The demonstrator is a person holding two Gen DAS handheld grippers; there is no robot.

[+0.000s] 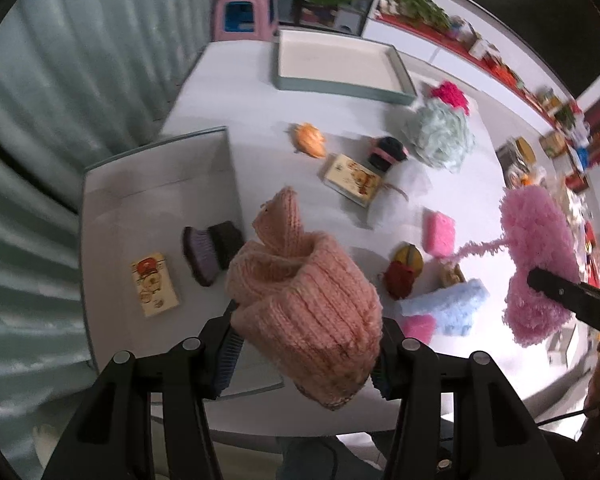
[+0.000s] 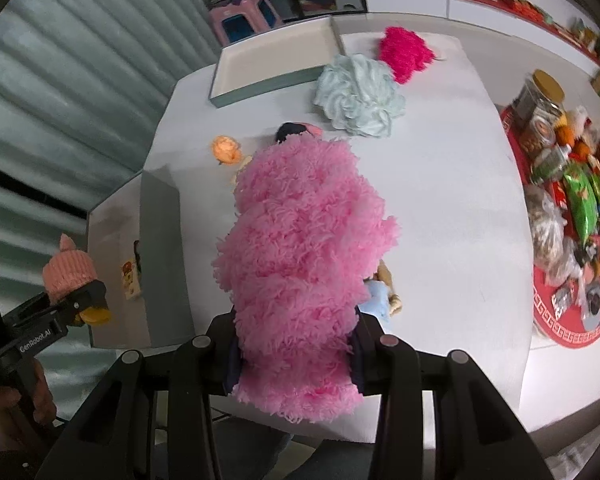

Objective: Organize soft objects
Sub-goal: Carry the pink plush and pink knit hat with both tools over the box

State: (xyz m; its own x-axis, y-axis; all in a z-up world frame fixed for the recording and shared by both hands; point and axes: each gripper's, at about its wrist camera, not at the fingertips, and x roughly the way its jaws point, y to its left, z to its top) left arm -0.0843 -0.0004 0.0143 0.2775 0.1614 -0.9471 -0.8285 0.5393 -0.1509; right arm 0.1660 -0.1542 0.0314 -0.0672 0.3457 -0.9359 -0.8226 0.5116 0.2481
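My left gripper (image 1: pixel 306 344) pinches the peach ribbed knitted hat (image 1: pixel 300 300) above the near grey tray (image 1: pixel 112 184); my right gripper (image 2: pixel 296 354) pinches the fluffy pink yarn bundle (image 2: pixel 300 264), farther away.

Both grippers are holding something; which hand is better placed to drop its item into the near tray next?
Left. Its gripper holds the knit hat right over the near tray, while the right gripper holds the pink fluff over the table.

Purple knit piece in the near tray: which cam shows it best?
Left wrist: the purple knit piece lies fully visible in the near tray. From the right wrist, the tray wall hides it almost entirely.
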